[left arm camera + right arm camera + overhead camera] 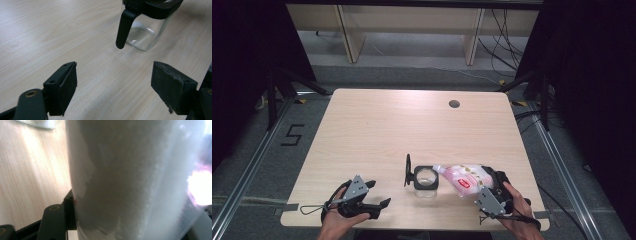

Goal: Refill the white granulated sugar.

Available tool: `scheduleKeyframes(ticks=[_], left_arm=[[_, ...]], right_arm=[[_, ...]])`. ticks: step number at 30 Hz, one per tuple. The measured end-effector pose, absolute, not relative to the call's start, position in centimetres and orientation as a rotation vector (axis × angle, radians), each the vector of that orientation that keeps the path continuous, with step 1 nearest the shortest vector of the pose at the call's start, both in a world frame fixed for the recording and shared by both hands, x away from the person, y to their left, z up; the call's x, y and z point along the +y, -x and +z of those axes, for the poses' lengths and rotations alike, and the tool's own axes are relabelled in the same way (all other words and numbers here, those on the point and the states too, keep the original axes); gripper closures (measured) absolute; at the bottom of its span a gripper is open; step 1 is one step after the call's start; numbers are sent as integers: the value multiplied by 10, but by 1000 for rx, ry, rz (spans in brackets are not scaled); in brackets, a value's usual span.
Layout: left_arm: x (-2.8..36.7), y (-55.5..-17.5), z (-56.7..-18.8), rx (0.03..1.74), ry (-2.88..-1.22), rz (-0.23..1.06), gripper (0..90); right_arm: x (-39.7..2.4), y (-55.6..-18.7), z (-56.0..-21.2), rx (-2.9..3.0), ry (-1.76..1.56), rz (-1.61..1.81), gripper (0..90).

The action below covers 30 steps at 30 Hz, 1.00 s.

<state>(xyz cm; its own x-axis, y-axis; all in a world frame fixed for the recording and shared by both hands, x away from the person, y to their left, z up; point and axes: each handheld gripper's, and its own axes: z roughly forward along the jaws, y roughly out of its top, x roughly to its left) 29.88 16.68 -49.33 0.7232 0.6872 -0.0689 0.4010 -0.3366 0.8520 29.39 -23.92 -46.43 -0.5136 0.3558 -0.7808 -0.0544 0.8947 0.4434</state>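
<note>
At the lower left of the high view, the left hand point(337, 220) lies on the worktop point(377, 130) and holds the left gripper point(379, 194), its jaws wide apart with nothing between them. Right of it, near the lower centre, stands the glass jar point(426, 180) with its black lid open. At the lower right, the right gripper point(492, 181) is closed on the pink and white pouch point(462, 178), which is tilted with its tip over the jar's mouth.
</note>
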Motion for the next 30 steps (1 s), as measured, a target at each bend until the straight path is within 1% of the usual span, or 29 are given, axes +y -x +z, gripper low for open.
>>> scheduleKeyframes(ticks=[6,13,14,15,16,17,19,23,26,30], left_arm=[[167,-298,-492,844,-1978,383,203],[167,-299,-493,840,-1969,378,203],[167,-299,-493,826,-1975,379,203],[167,-299,-493,829,-1978,380,203],[168,-300,-493,827,-1986,384,203],[168,-300,-493,827,-1986,384,202],[166,-299,-494,832,-1970,376,203],[166,-299,-494,835,-1969,379,203],[167,-299,-494,848,-1977,383,203],[167,-299,-493,836,-1983,383,202]], right_arm=[[-234,-295,-463,2042,-121,435,381],[-230,-296,-465,2027,-80,369,381],[-228,-296,-465,2016,-57,332,382],[-227,-299,-459,1986,70,263,381],[-226,-295,-463,2010,-46,287,382],[-226,-295,-463,2010,-46,287,382],[-223,-296,-457,1987,32,245,382],[-221,-295,-457,1985,2,214,383],[-219,-298,-453,1953,128,153,383],[-217,-299,-454,1946,177,124,384]])
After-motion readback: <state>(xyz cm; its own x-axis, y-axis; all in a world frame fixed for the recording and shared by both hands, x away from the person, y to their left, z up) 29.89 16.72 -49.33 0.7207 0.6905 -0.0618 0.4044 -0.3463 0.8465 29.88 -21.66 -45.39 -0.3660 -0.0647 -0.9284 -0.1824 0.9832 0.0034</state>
